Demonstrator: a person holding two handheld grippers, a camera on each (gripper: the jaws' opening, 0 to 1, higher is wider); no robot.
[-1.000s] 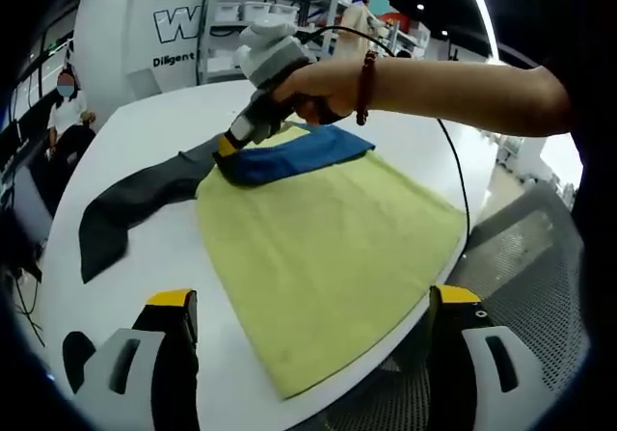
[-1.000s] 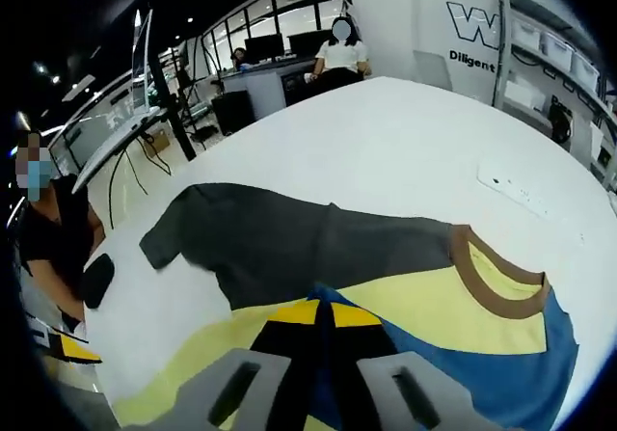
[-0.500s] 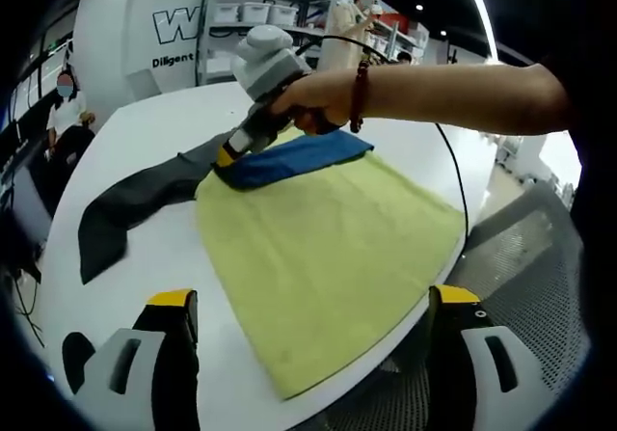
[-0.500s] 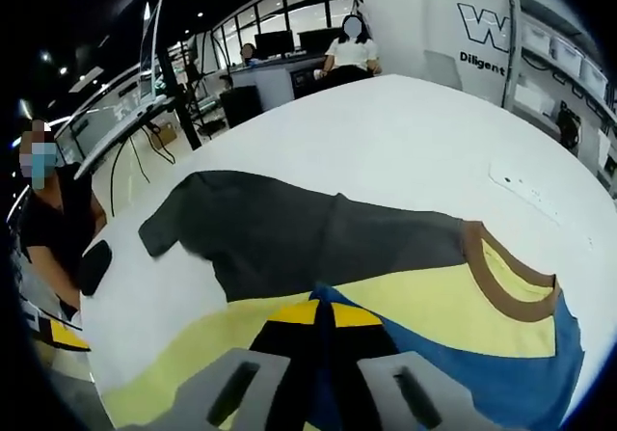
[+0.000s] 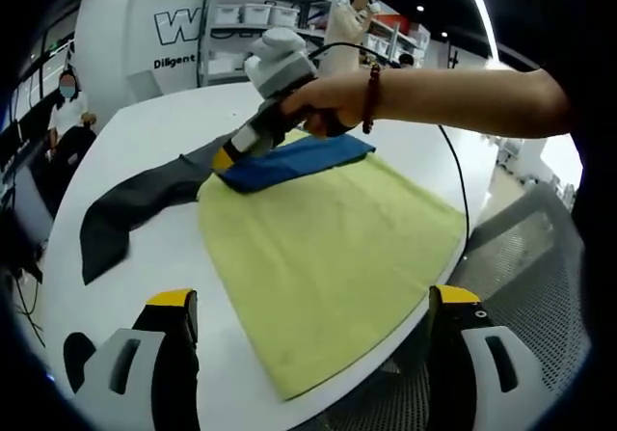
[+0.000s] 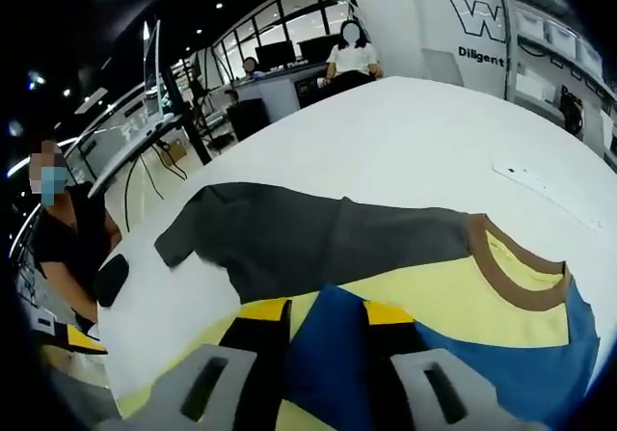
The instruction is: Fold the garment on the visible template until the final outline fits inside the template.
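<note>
Between parted right gripper (image 6: 326, 317) jaws: blue sleeve (image 6: 328, 354) of shirt (image 5: 328, 248). Left gripper (image 5: 307, 306) released, well short; right gripper view adds brown collar (image 6: 511, 277).

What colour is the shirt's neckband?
Brown: the neckband rings the yellow inside of the shirt, clearest in the right gripper view.

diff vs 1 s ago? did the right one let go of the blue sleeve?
The right hand-held gripper has opened: its jaws, shut on the folded blue sleeve before, now stand apart with the fabric lying between them. The left hand-held gripper stays open, and the yellow shirt body and dark grey sleeve lie as before on the white table.
</note>
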